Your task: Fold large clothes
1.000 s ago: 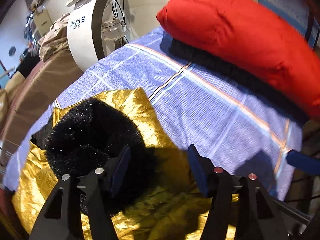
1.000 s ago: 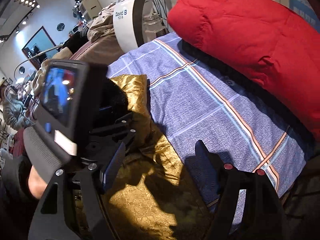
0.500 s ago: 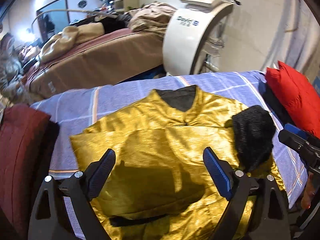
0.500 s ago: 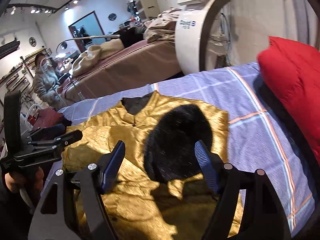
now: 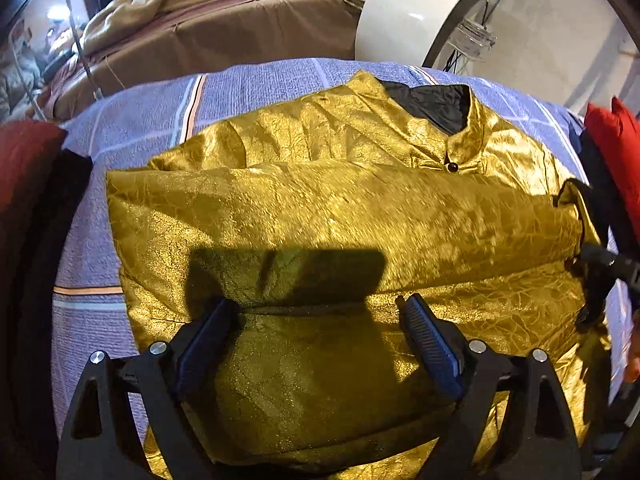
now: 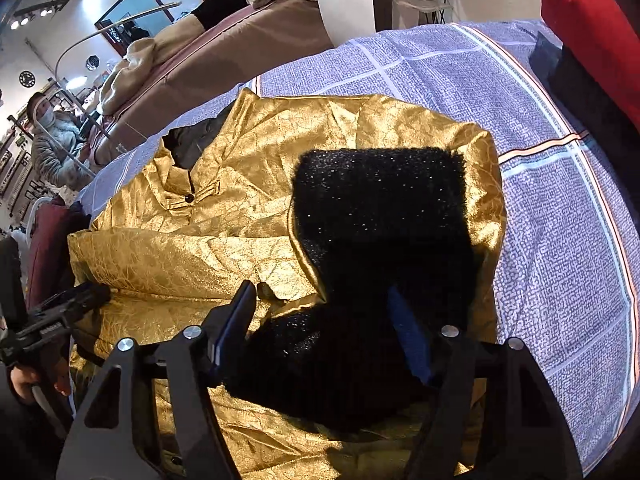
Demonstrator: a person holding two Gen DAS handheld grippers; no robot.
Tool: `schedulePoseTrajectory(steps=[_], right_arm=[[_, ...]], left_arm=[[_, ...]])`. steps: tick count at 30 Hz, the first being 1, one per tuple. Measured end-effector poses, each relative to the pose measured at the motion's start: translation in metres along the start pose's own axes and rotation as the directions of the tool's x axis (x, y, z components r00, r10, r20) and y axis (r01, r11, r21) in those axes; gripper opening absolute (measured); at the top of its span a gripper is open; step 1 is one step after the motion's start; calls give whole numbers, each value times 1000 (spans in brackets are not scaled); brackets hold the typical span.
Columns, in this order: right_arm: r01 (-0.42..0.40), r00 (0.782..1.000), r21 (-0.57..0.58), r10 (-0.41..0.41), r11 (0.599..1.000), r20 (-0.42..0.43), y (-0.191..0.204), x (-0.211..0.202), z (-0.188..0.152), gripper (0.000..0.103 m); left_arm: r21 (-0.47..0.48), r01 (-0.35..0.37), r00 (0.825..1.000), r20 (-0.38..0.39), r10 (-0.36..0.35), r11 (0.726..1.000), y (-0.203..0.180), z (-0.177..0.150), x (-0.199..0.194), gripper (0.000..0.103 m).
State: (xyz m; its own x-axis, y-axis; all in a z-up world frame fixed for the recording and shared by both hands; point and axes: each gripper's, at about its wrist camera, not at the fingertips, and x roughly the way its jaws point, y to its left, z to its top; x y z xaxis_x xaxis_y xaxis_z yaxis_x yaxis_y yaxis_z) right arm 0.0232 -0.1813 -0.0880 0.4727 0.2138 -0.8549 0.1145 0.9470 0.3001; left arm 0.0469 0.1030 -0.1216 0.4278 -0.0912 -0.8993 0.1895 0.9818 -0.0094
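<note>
A shiny gold jacket (image 5: 340, 208) lies spread on the blue checked bedsheet (image 5: 140, 120), collar with black lining toward the far side. One sleeve is folded across its chest. My left gripper (image 5: 318, 320) hovers open just above the jacket's lower body, nothing between its fingers. In the right wrist view the same jacket (image 6: 200, 208) shows its black furry cuff (image 6: 380, 208) folded over the right side. My right gripper (image 6: 320, 320) is low over that cuff, its jaws closing with the fur between them; the pads do not visibly press on it. The left gripper (image 6: 56, 316) shows at the left edge.
A red padded pillow (image 6: 592, 20) lies on the bed's right end. A white machine (image 5: 408, 12) and a brown bed (image 5: 224, 28) stand behind. A dark red cushion (image 5: 24, 160) sits at the left. A person (image 6: 52, 140) sits far back left.
The left gripper swung from the black cuff leftward over the jacket's body, dropped lower and its jaws widened. The right gripper came down over the cuff and its jaws narrowed.
</note>
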Motion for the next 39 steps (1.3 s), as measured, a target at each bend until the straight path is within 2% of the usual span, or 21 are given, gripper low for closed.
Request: schedulePoseTrajectory(steps=[2, 4, 5, 6, 7, 10, 11, 13, 15, 18, 21, 23, 26, 28, 30, 33, 35, 39], right_arm=[[-3, 999, -34, 4, 999, 33, 14, -15, 6, 65], [-58, 992, -57, 63, 997, 106, 26, -34, 14, 68], [-65, 988, -59, 72, 996, 134, 30, -40, 19, 70], [-65, 985, -57, 73, 996, 156, 33, -44, 24, 74], [-58, 984, -54, 66, 997, 163, 35, -42, 30, 75], [11, 994, -28, -8, 1000, 108, 28, -12, 45, 75], [53, 996, -20, -52, 998, 69, 24, 5, 47, 75], [97, 995, -15, -97, 995, -2, 18, 32, 47, 75], [116, 993, -40, -115, 992, 34, 25, 26, 43, 75], [96, 987, -71, -86, 993, 139, 37, -9, 37, 75], [106, 978, -71, -91, 992, 188, 41, -37, 25, 75], [127, 974, -74, -111, 989, 198, 41, -49, 13, 75], [154, 979, -78, -142, 985, 147, 37, -42, -2, 75], [216, 973, -87, -207, 972, 103, 33, -24, -8, 75], [240, 970, -77, -237, 968, 50, 25, -5, -10, 75], [209, 977, -7, -209, 978, -31, 9, 20, -11, 77], [204, 978, 13, -204, 979, -42, 4, 29, -11, 79], [242, 969, -40, -244, 969, -31, 15, 23, -7, 81]], left_arm=[[21, -3, 998, 61, 2, 1000, -7, 4, -23, 86], [13, 34, 987, 154, -36, 999, -7, 12, -49, 91], [-7, 26, 983, 182, -24, 1000, -3, 18, -55, 95], [-29, 19, 980, 198, -13, 999, 1, 23, -56, 96], [-55, 21, 979, 201, -9, 998, 7, 30, -53, 96], [-162, 20, 994, 108, -2, 987, 30, 41, -15, 95], [-174, 9, 997, 79, 4, 985, 33, 41, 0, 94], [-137, -64, 997, 29, 68, 989, 31, 35, 21, 89], [-78, -102, 993, 52, 106, 992, 23, 32, 14, 86], [-64, -79, 988, 129, 87, 995, 18, 25, -18, 88], [-106, -108, 986, 114, 120, 988, 18, 18, -39, 88], [-132, -102, 988, 101, 115, 986, 18, 10, -49, 88], [-127, -117, 989, 73, 127, 985, 12, -1, -49, 88], [-108, -147, 988, 40, 152, 983, 9, -5, -38, 88], [-98, -162, 987, -5, 162, 982, 11, -9, -20, 88], [-103, -172, 985, -34, 169, 980, 18, -14, 0, 95], [-107, -173, 985, -34, 170, 979, 23, -15, 10, 98], [-122, -159, 987, -38, 156, 980, 29, -13, 10, 95]])
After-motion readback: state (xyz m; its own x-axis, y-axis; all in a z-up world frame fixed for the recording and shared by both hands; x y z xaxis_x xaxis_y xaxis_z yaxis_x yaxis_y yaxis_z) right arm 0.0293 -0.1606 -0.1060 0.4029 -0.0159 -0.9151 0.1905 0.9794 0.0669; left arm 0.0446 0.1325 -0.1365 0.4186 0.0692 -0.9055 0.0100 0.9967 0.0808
